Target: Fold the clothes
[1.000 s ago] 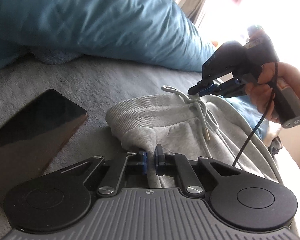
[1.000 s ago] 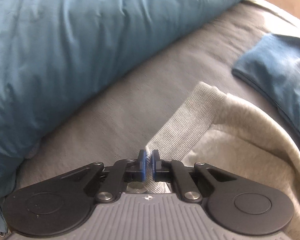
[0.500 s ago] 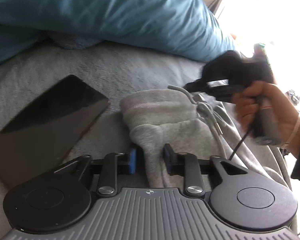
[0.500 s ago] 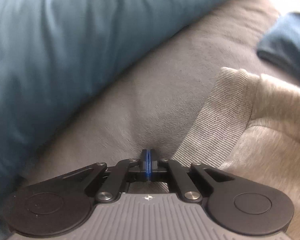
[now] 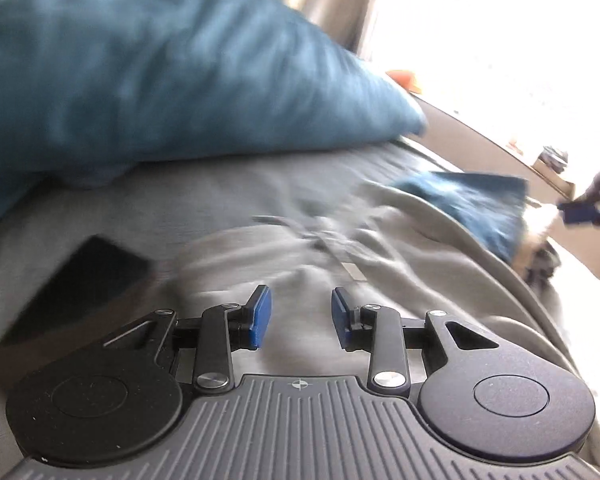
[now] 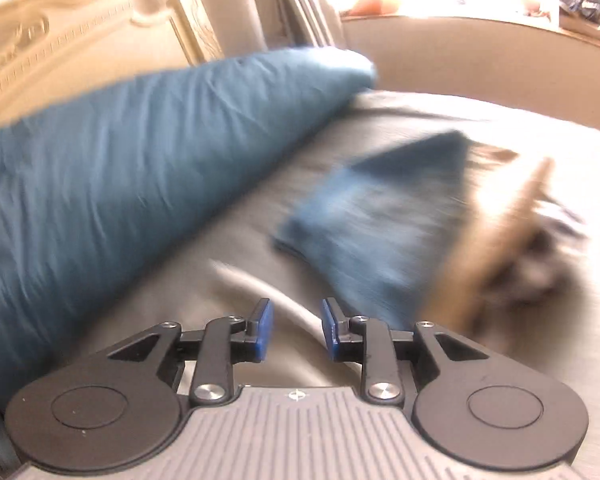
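Grey sweatpants (image 5: 400, 248) lay slack on the bed beside the phone (image 5: 76, 288). My left gripper (image 5: 301, 317) stood spread and empty above them; the right gripper (image 6: 296, 329) had just opened, also empty. I judged flattening the waistband should precede any regrasp.

Motion blur smears the grey sweatpants (image 5: 340, 248), and a brown-and-dark heap (image 6: 512, 264) is unreadable.

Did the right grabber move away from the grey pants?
Yes. The right gripper, its jaws just opened and empty, swung off the grey pants' waistband toward the small blue cloth beyond the pillow.
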